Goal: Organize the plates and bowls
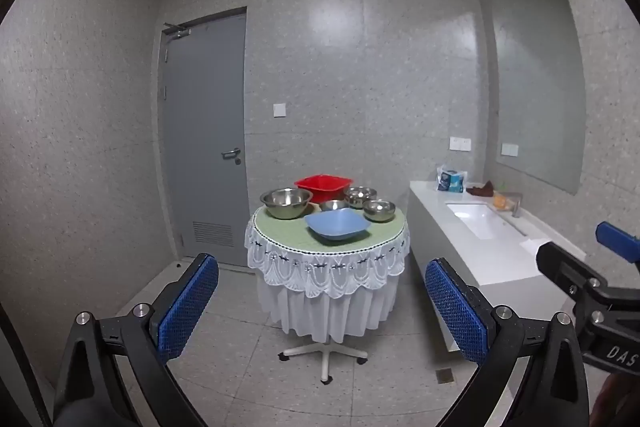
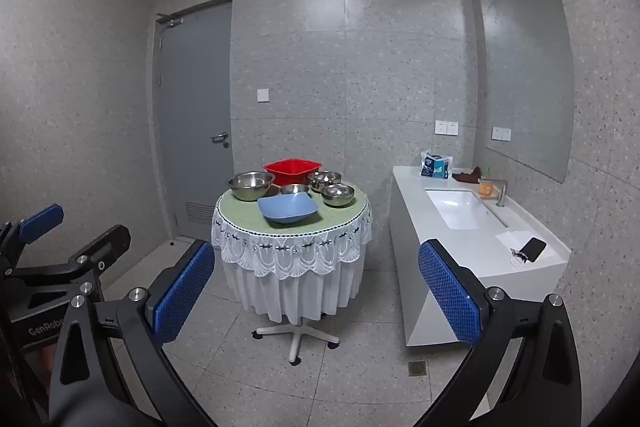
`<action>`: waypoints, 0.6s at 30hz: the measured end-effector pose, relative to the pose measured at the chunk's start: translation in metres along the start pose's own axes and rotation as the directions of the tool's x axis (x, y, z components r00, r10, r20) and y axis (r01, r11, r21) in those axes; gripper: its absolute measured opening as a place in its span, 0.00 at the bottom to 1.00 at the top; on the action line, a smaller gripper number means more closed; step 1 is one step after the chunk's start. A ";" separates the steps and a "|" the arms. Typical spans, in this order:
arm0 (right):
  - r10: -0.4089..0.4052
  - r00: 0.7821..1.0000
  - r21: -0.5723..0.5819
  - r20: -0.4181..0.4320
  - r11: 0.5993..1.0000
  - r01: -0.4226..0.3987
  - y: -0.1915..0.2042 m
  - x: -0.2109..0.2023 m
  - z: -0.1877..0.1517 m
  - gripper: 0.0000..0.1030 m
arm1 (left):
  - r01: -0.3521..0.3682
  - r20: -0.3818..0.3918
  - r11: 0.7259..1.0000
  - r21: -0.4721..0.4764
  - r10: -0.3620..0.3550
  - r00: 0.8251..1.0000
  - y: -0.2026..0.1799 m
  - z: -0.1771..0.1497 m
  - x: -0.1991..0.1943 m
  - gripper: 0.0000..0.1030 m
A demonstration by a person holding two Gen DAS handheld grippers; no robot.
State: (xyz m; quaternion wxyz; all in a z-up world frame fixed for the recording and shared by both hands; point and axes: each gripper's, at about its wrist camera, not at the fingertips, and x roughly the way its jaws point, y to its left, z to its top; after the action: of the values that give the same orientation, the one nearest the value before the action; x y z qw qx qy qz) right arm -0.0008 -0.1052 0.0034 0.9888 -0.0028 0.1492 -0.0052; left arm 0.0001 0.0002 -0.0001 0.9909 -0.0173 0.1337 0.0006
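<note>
My left gripper (image 1: 322,301) jaws spread wide, holding nothing; right gripper (image 2: 316,285) same, wide apart, empty. Both well short of round table (image 1: 280,227), which sits at my 12 o'clock. On table: blue square bowl (image 1: 337,224) at front edge, large steel bowl (image 1: 286,202) at its 10 o'clock, red basin (image 1: 323,187) at 12, three smaller steel bowls (image 1: 378,209) toward 1–2 o'clock. Sink counter (image 2: 472,247) at my 2 o'clock.
</note>
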 end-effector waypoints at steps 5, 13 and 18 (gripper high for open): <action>-0.008 1.000 0.004 -0.006 1.000 0.008 0.000 0.001 0.000 1.00 | -0.023 -0.001 0.999 0.027 0.023 1.000 -0.008 0.003 0.002 0.99; -0.007 1.000 -0.002 -0.008 1.000 0.007 0.003 -0.002 -0.004 1.00 | -0.017 0.018 0.999 0.028 0.016 1.000 -0.036 0.011 -0.011 0.99; -0.003 1.000 -0.005 -0.017 1.000 0.003 0.004 0.007 0.001 1.00 | -0.014 0.012 1.000 0.020 0.013 1.000 -0.028 0.012 -0.010 0.99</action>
State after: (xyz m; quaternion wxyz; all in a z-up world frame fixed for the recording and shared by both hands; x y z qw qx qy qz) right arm 0.0060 -0.1015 0.0028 0.9875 -0.0052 0.1575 -0.0063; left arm -0.0059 -0.0276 0.0152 0.9918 -0.0062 0.1278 0.0060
